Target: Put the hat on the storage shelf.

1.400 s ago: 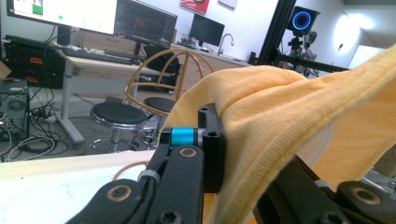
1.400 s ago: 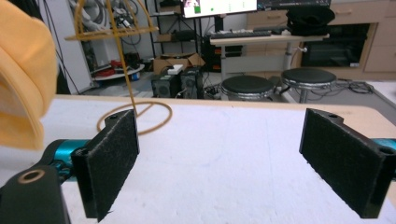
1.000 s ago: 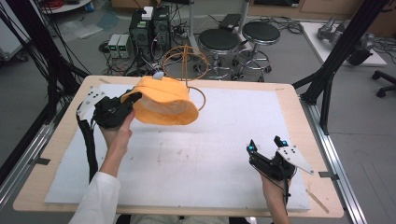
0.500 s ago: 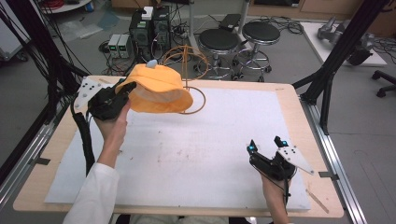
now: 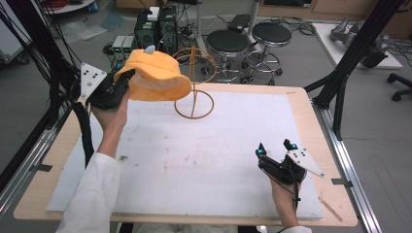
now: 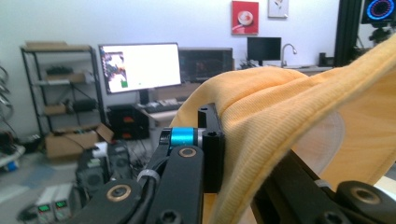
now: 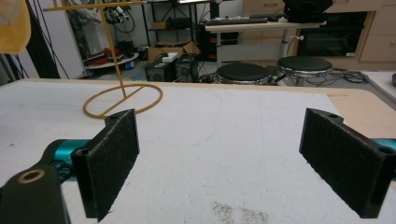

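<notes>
An orange-yellow cap (image 5: 155,75) hangs in the air over the table's far left, tilted, with its brim towards the left gripper (image 5: 124,80), which is shut on the brim edge. In the left gripper view the cap's fabric (image 6: 280,107) is pinched between the black jaws of the left gripper (image 6: 243,163). Just right of the cap stands a gold wire hat stand (image 5: 194,104), with a ring base on the mat and a ring top. The right gripper (image 5: 273,148) rests near the front right edge, open and holding nothing. From the right gripper (image 7: 224,163), the stand (image 7: 113,46) and a corner of the cap (image 7: 11,23) lie far ahead.
A white mat (image 5: 204,155) covers most of the wooden table. Black frame posts (image 5: 340,82) rise at the far right corner and along the left side. Two stools (image 5: 228,41) and electronics boxes stand on the floor beyond the far edge.
The left gripper has lifted the cap up and away towards the far left, so the stand's base ring now shows in full. The right gripper has not moved.
</notes>
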Demonstrator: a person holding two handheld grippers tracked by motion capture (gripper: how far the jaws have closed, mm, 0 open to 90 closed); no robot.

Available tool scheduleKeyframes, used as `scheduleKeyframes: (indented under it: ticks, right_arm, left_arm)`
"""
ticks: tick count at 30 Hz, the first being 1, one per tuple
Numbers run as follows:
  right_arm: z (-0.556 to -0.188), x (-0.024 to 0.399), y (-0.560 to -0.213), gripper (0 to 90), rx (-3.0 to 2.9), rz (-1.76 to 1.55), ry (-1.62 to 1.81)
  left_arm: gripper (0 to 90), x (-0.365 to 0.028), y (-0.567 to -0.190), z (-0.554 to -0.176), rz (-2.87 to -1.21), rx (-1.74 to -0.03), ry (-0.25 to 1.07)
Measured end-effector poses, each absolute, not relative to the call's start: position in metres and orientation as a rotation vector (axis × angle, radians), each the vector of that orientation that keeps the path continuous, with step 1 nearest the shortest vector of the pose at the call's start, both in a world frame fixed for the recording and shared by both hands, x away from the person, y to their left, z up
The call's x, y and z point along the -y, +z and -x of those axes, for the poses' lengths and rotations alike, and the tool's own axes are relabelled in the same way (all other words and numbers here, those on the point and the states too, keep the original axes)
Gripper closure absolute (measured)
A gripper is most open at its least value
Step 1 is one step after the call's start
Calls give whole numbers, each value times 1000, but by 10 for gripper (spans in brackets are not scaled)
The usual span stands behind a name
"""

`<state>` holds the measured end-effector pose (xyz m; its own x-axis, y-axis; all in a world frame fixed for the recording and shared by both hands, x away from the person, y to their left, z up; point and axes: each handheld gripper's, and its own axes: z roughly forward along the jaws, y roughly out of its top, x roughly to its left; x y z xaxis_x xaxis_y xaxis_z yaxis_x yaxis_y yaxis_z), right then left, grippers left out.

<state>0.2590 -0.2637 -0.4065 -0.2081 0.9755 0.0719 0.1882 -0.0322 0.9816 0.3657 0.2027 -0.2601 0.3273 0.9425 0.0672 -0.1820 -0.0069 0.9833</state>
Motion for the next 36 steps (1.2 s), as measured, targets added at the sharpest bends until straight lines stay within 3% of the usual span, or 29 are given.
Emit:
scheduleKeyframes:
  ticks: [21, 36]
  right_arm:
    - [-258, 266, -410, 111, -1477, -1278, 1311]
    - [-259, 265, -411, 111, -1498, -1267, 1309]
  left_arm:
    - [872, -174, -220, -396, -1072, -694, 1437]
    - [872, -140, -194, -428, -1032, -588, 1562]
